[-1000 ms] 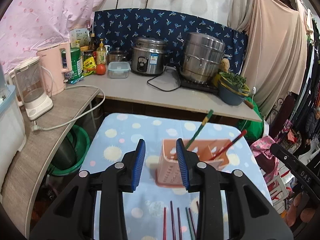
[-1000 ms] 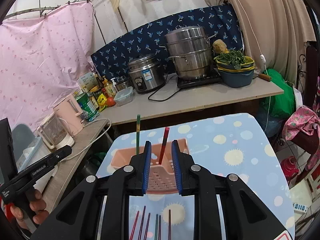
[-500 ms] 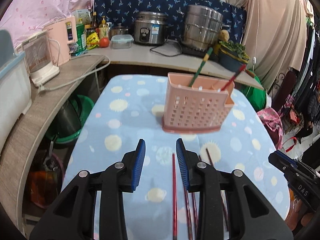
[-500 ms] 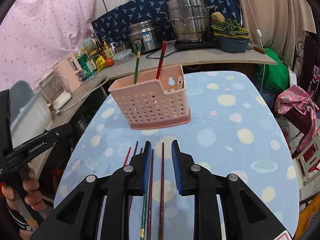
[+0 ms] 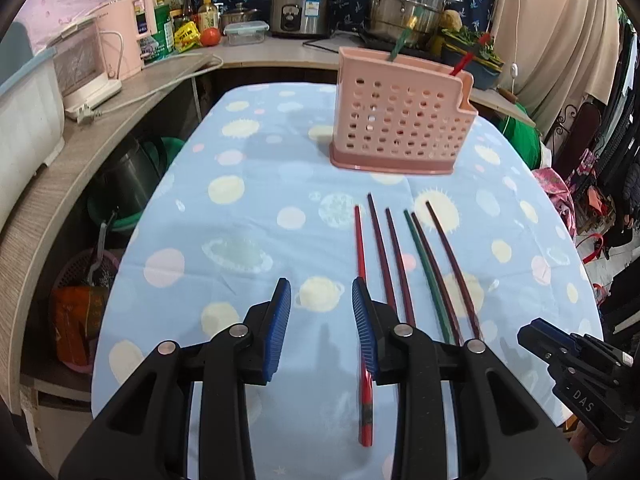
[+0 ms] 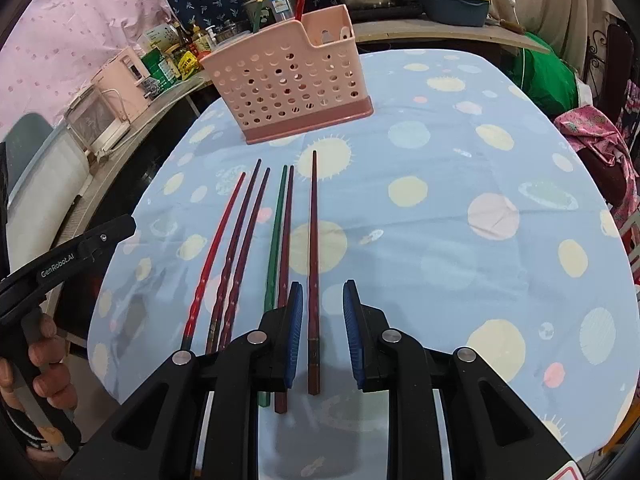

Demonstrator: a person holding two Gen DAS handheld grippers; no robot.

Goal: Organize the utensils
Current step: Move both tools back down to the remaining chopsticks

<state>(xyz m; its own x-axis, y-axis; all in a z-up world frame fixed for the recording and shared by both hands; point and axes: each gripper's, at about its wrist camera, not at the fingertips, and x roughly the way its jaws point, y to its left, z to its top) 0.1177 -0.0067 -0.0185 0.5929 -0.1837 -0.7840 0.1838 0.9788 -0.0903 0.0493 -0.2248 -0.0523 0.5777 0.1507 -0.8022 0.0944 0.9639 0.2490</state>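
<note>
Dark red chopstick [image 6: 313,264] is lying between my right hand-held gripper [image 6: 322,330] pads, released; my left hand-held gripper [image 5: 320,330] is gaping empty.

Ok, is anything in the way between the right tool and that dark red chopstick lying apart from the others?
Nothing visible. The right tool is open with the lone dark red chopstick lying between its fingers on the tablecloth. From there to the pink holder, only bare cloth shows; the other chopsticks lie off to its left.

My left gripper [image 5: 318,326] low, jaws apart, gripping nothing. My right gripper [image 6: 321,330] low too, jaws apart. Left hand [image 6: 38,368] wrapped on its handle.
</note>
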